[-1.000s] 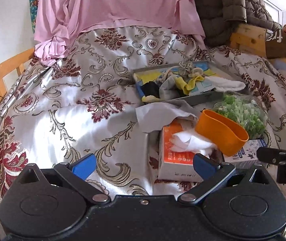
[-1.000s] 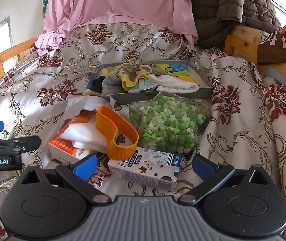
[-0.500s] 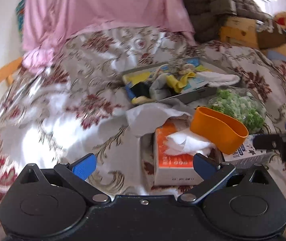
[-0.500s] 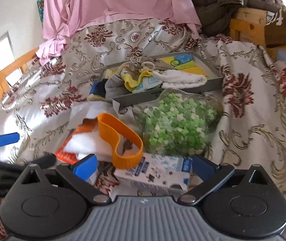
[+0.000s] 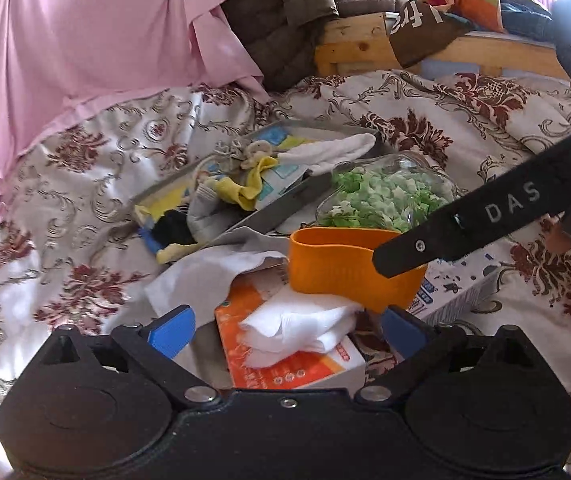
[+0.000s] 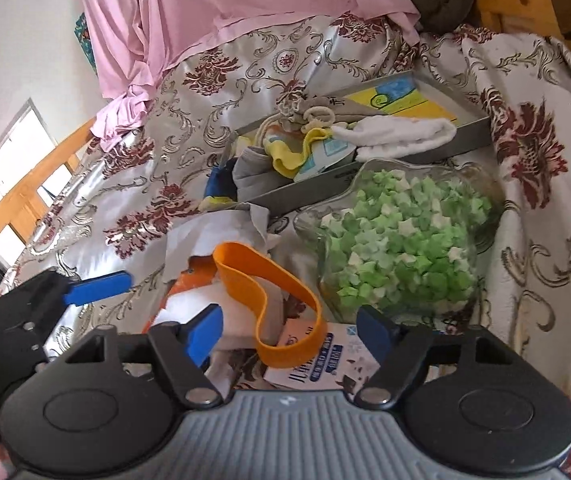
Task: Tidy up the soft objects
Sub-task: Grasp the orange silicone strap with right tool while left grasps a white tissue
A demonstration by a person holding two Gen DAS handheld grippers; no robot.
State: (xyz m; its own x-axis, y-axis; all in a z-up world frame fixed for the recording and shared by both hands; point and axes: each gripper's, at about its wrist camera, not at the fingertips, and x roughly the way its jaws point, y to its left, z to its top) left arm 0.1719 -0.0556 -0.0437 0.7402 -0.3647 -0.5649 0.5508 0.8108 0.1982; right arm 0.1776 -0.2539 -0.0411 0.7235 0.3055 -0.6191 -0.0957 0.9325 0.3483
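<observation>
An orange elastic band point(image 5: 337, 264) point(image 6: 269, 280) stands looped over a white cloth point(image 5: 301, 328) that lies on an orange tissue box point(image 5: 269, 364). My left gripper point(image 5: 287, 332) is open and straddles the box and cloth without touching them. My right gripper point(image 6: 289, 334) has its jaws closing, with the near end of the band between the fingers and no pad pressing on it. In the left wrist view a black part of the right gripper point(image 5: 485, 220) crosses in front of the band. A crumpled grey cloth point(image 5: 205, 276) lies behind the box.
A grey tray point(image 5: 285, 206) point(image 6: 365, 176) holds socks and small cloths. Beside it sit a glass bowl of green paper stars point(image 5: 381, 200) point(image 6: 397, 248) and a milk carton point(image 5: 457, 300) point(image 6: 325, 360). All rest on a flowered bedspread, with a wooden bed frame point(image 5: 365, 40) behind.
Both grippers have come closer to the pile and rolled. The right jaws have narrowed around the orange band. The right gripper now reaches across the band in the left wrist view.
</observation>
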